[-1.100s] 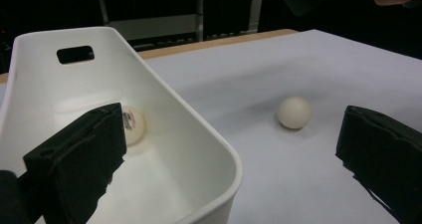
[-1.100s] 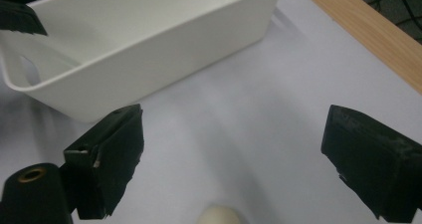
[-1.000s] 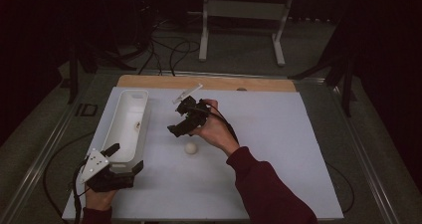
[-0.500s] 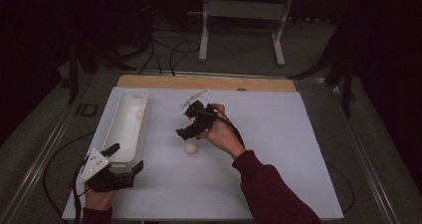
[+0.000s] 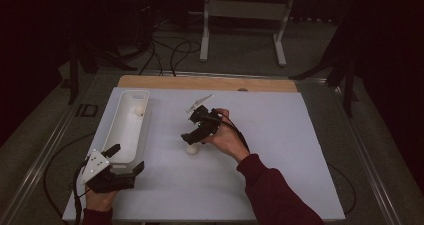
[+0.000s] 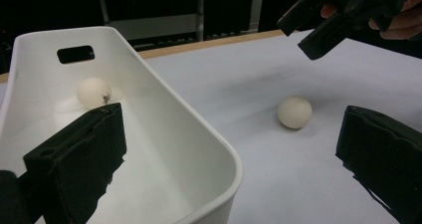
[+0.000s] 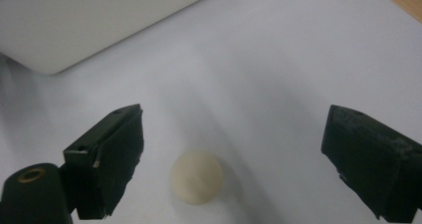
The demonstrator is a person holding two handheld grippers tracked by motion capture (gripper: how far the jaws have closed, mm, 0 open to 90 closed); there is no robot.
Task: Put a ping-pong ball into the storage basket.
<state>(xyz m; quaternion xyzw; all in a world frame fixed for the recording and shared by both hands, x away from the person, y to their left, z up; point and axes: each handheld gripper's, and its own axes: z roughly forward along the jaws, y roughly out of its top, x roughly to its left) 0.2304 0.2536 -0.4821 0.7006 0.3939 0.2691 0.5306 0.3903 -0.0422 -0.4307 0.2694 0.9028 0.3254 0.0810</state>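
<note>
The right tool [image 5: 192, 137] hangs just above the white worktop [image 5: 280, 150] with its jaws spread wide and empty. In the right gripper view, the small cream-white ball [image 7: 196, 176] lies on the worktop between the two black jaws, closer to the left jaw, touching neither. In the high view the same ball [image 5: 192, 149] sits directly below the jaw tips, near the middle of the worktop.

The left tool [image 5: 120, 167] rests low at the near left corner of the worktop, jaws also wide apart and holding nothing. Its jaws straddle the near end of the long white plastic bin [image 5: 125, 135]: in the left gripper view one jaw stands inside the bin, the other outside over the worktop; contact with the wall cannot be determined.

A second cream-white ball [image 6: 93, 92] lies inside the bin near its far end, below the handle slot.
</note>
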